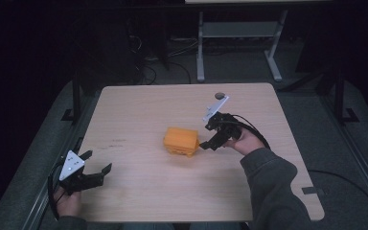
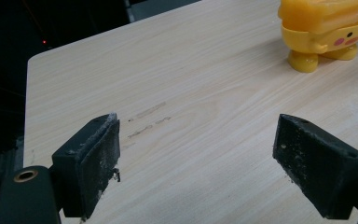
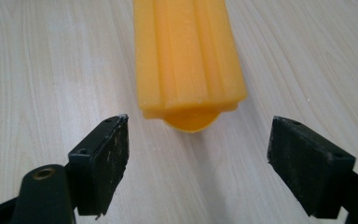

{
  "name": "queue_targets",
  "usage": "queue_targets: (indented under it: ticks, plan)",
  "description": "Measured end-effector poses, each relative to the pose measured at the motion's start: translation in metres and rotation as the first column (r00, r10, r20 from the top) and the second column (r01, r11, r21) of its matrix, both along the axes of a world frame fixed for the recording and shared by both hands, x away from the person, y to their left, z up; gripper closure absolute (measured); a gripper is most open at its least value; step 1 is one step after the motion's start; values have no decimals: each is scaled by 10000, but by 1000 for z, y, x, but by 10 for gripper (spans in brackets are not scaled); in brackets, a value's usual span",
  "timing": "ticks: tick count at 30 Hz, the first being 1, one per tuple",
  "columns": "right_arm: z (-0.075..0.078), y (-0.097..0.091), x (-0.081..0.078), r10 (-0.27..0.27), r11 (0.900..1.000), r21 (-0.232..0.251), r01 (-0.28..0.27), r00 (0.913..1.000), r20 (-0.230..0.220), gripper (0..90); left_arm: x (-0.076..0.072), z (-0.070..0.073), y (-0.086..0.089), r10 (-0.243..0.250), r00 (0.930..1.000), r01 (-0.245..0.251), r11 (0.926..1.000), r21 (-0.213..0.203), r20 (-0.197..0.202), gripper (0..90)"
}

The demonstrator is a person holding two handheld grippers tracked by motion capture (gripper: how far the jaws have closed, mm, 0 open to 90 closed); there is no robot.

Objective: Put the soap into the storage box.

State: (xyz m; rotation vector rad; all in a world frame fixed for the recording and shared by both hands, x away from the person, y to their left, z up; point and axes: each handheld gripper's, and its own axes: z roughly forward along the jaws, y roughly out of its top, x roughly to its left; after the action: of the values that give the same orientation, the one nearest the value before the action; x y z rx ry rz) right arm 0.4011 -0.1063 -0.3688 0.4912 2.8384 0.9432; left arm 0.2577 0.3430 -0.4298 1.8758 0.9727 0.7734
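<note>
While the yellow toy [image 1: 181,142] is sitting mid-desk [image 1: 139,201], the right gripper [image 1: 214,135] is lining up beside it, jaws wide and empty, seemingly needing to advance and close; the left gripper [image 1: 97,163] is waiting apart, also spread empty.

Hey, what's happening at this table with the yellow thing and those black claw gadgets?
A person sits at a wooden table holding a two-jaw grasping tool in each hand. The right tool is right beside a yellow toy figure in the middle of the table, jaws spread and lined up on its end, but not touching it. The left tool sits apart near the table's near left corner, also open and holding nothing. So the toy stands free for now; a grab by the right tool looks likely.
</note>
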Motion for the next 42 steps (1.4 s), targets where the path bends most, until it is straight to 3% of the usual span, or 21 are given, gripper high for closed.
queue_targets:
  ticks: [21,42]
  plan:
    - [-8,-25,-11,-449,9989,160,451,9989,-141,203,0,0,-1,-17,10000,17,10000,87,-38,139]
    - [-25,-49,-25,-951,9952,198,959,9948,-364,199,0,-1,-2,-48,10000,49,9999,142,-69,139]
